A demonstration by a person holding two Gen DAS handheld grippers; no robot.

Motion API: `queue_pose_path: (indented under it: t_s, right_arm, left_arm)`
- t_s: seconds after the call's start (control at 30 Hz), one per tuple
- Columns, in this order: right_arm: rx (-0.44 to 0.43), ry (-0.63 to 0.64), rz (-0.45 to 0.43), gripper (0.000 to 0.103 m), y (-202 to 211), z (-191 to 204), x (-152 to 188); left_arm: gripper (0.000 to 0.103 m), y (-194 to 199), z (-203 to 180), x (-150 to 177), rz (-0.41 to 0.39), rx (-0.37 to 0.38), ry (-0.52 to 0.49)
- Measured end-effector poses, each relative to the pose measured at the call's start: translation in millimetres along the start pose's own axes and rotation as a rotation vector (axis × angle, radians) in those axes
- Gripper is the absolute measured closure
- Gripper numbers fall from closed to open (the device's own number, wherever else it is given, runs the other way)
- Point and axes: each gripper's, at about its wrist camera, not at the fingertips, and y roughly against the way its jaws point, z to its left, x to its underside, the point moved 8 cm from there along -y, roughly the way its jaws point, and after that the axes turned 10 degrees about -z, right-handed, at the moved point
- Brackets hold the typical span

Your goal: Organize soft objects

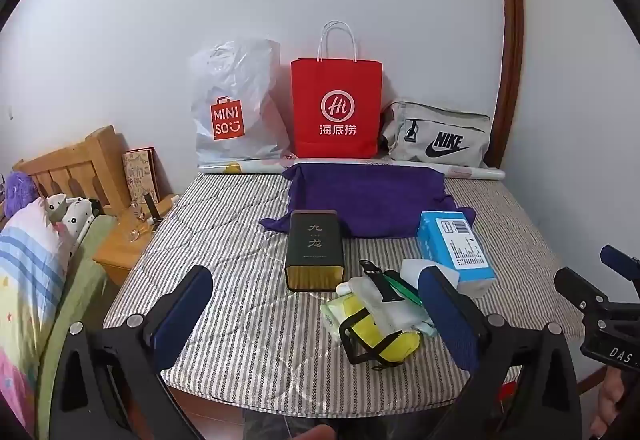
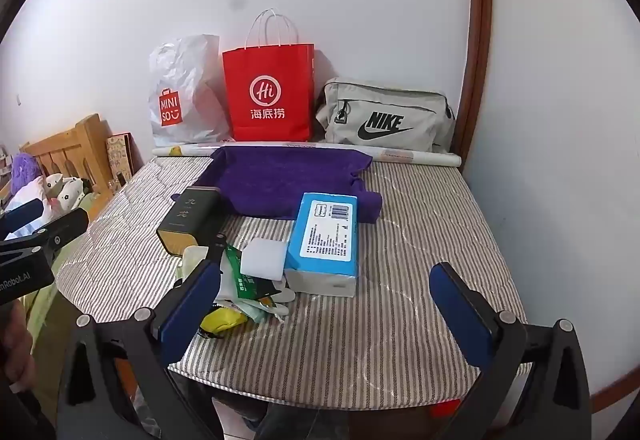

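On the striped padded table (image 1: 240, 240) lies a purple towel (image 1: 368, 195) (image 2: 280, 175) near the back. In front of it stand a dark tea box (image 1: 316, 252) (image 2: 192, 220) and a blue tissue pack (image 1: 456, 248) (image 2: 324, 240). A white sponge block (image 2: 266, 256) leans by the tissue pack. A heap of small items sits near the front: a yellow soft pouch with black straps (image 1: 380, 336) (image 2: 222, 320), wet-wipe packets and a green wrapper (image 2: 240, 272). My left gripper (image 1: 316, 316) hovers open over the front edge, beside the heap. My right gripper (image 2: 324, 312) is open too, holding nothing.
Against the wall stand a white Miniso plastic bag (image 1: 236, 107), a red paper bag (image 1: 336, 107) and a grey Nike bag (image 1: 436, 135), with a rolled paper (image 1: 472, 171) in front. A bed with pillows (image 1: 28, 260) and a wooden nightstand (image 1: 120, 252) lie left.
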Motion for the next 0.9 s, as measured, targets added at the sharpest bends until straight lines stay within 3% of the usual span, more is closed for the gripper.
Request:
queue_pose_path:
  t_s: [0.17,0.9]
  right_arm:
    - [0.0,-0.001,-0.001,0.0,0.2,-1.0,0.9]
    - [-0.009,-0.006,-0.006,0.0,5.8,2.9,-1.8]
  left_arm:
    - [0.0,5.0,1.5,1.6,-0.03,0.001,0.014]
    - [0.0,5.2,2.5,-2.3,-0.011,0.005,-0.003]
